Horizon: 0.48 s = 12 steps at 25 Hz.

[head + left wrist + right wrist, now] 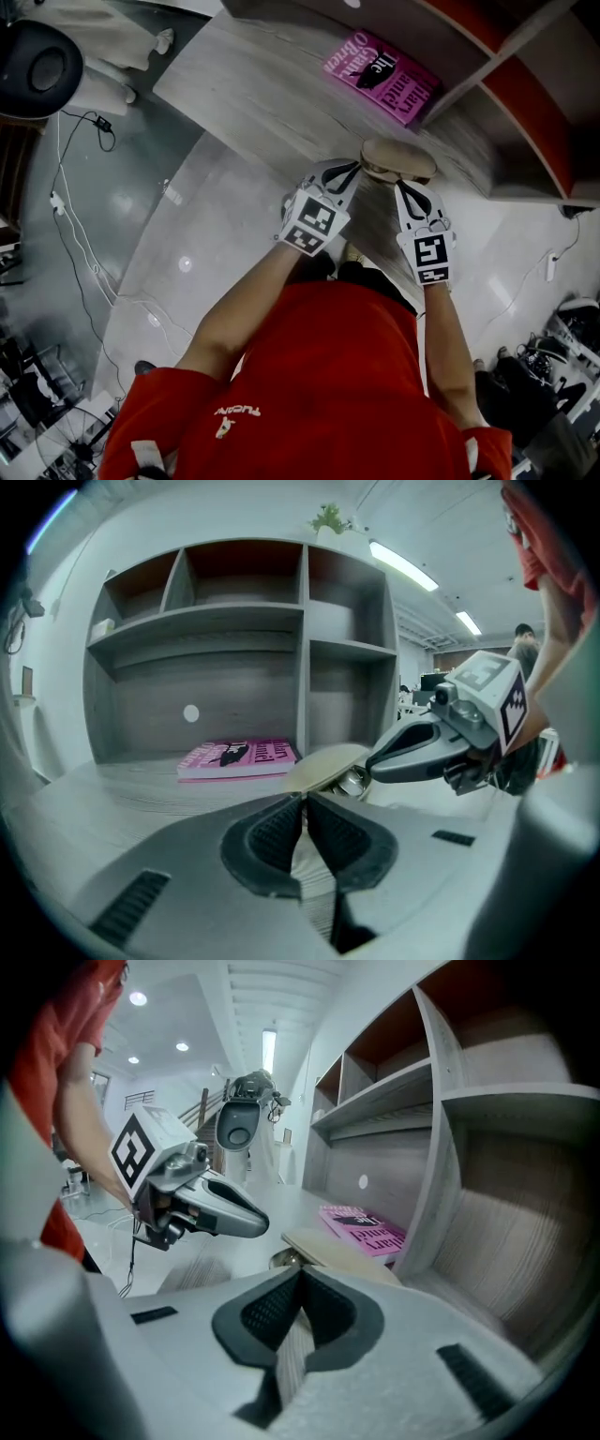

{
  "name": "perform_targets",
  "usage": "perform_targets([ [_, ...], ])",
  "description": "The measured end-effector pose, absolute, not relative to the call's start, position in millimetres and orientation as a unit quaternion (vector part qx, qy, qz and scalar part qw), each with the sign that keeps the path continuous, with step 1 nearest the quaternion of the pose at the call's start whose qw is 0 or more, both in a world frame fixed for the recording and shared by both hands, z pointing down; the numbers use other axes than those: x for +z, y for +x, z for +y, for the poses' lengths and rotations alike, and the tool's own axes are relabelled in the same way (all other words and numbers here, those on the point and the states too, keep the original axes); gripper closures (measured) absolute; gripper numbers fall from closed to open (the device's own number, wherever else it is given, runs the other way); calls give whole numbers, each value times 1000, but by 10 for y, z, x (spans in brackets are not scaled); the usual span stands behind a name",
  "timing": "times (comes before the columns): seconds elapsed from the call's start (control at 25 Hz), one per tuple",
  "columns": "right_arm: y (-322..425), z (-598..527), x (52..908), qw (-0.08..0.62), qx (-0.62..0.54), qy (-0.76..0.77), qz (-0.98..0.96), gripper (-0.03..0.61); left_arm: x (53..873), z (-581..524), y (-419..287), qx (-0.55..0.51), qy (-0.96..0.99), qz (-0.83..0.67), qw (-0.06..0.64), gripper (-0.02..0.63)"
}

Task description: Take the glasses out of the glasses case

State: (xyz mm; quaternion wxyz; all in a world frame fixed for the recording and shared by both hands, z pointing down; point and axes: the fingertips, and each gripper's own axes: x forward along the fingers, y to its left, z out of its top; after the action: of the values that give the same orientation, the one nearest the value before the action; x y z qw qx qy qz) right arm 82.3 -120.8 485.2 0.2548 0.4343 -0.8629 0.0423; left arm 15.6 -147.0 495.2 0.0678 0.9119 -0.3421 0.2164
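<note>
On the grey desk (253, 103), in the head view, a tan glasses case (398, 157) lies flat. A pink book (382, 75) lies well behind it. The left gripper (354, 170) points at the left end of the case, and its tip touches it. The right gripper (402, 187) points at the near side of the case, just beside the other one. The person wears a red shirt (328, 375).

In the left gripper view, the left gripper (305, 802) has its two jaws pressed together, with no gap at the tip. The tip sits right at the edge of the lid (328, 759), which is tilted up. I cannot tell if the jaws pinch that edge. A shiny bit (353, 780) shows under the lid. The right gripper (377, 760) reaches in from the right, close to the shiny bit. The pink book (239, 757) lies under a grey shelf (244, 621).

In the right gripper view, the right gripper (300, 1272) has jaws that meet at the tip too. Lower down there is only a thin slit, and the desk shows through it. Nothing is between the jaws. The lid (342, 1252) is just past the tip. The left gripper (261, 1225) comes in from the left, above the shiny bit (284, 1259).
</note>
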Motion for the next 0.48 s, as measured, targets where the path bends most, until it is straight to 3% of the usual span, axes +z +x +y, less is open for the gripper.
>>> perform_targets([
  [0.2, 827, -1218, 4907, 262, 49, 438, -859, 574, 5045, -1496, 180, 241, 908, -333, 84, 598],
  [0.32, 846, -1259, 4943, 265, 52, 440, -857, 574, 5098, -1497, 224, 248, 910, -321, 90, 523],
  [0.48, 857, -1305, 4981, 271, 57, 439, -855, 572, 5148, -1448, 298, 270, 913, -295, 78, 503],
])
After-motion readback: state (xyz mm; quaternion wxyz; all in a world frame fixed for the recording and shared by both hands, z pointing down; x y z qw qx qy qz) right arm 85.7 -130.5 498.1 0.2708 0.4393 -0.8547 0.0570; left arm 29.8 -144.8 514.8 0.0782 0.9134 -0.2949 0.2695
